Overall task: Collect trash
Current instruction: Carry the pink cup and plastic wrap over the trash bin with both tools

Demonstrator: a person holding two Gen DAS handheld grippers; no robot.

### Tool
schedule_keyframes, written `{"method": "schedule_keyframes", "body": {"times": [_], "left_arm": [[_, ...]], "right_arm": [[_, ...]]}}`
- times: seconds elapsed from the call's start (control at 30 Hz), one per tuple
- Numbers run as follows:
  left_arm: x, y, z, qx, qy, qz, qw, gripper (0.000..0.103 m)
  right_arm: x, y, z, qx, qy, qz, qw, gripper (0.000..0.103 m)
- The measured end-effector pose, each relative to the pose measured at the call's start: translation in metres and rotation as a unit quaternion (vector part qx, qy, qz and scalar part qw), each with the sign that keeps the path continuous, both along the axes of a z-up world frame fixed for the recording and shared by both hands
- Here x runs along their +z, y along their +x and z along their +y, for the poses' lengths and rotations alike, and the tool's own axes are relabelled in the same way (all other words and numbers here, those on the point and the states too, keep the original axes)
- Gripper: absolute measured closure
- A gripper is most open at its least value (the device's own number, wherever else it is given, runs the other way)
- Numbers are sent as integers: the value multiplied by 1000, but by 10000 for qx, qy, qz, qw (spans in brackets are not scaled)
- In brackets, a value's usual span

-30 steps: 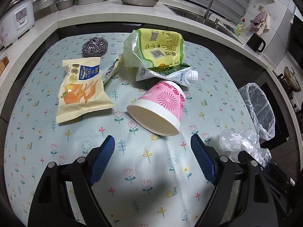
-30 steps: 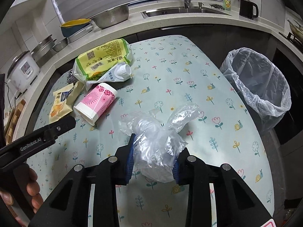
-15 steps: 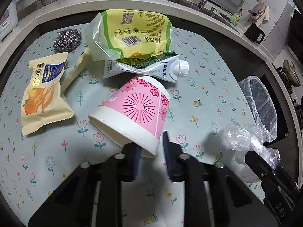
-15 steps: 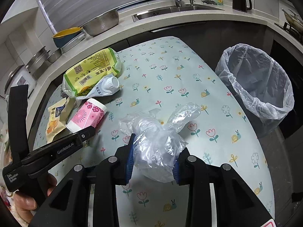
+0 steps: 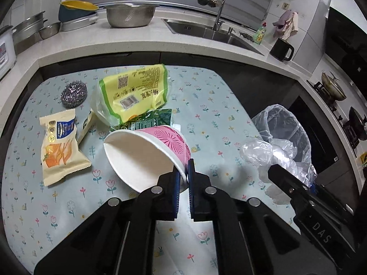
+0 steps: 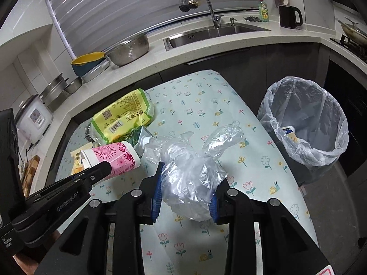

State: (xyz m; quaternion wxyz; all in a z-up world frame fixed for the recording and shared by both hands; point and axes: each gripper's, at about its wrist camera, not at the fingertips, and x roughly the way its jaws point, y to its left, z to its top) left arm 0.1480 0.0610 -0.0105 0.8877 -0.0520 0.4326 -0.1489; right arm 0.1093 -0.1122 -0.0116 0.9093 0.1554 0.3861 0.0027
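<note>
My left gripper [image 5: 183,175] is shut on the rim of a pink paper cup [image 5: 146,153], which hangs tilted above the flowered tablecloth [image 5: 68,206] with its white inside facing me. In the right wrist view the same cup [image 6: 117,158] shows at the left gripper's fingertips [image 6: 101,168]. My right gripper [image 6: 185,194] is shut on a crumpled clear plastic bag [image 6: 190,176], held off the cloth. That bag [image 5: 273,153] also shows at the right of the left wrist view. A bin lined with clear plastic [image 6: 302,119] stands beside the table's right edge.
On the cloth lie a yellow-green bag [image 5: 135,94], a green pouch [image 5: 149,120], a cream snack packet [image 5: 60,144] and a steel scourer [image 5: 73,94]. Behind runs a counter with a metal colander [image 5: 129,17], a sink [image 5: 206,31] and a black mug [image 5: 281,50].
My left gripper moved in on the pink cup, closed on its rim and lifted it, tipping its mouth toward me. The right gripper rose a little with the plastic bag still held.
</note>
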Motion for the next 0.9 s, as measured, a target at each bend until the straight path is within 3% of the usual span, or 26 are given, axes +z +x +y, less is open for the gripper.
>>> {"method": "schedule_keyframes", "body": {"times": [0.53, 0.9], "left_arm": [[73, -20, -56, -575, -199, -756, 9953, 97], [88, -15, -124, -1268, -216, -929, 9873, 97]], "right_arm": [[61, -23, -46, -380, -10, -730, 9966, 71], [75, -35, -107, -1007, -148, -915, 9906, 71]]}}
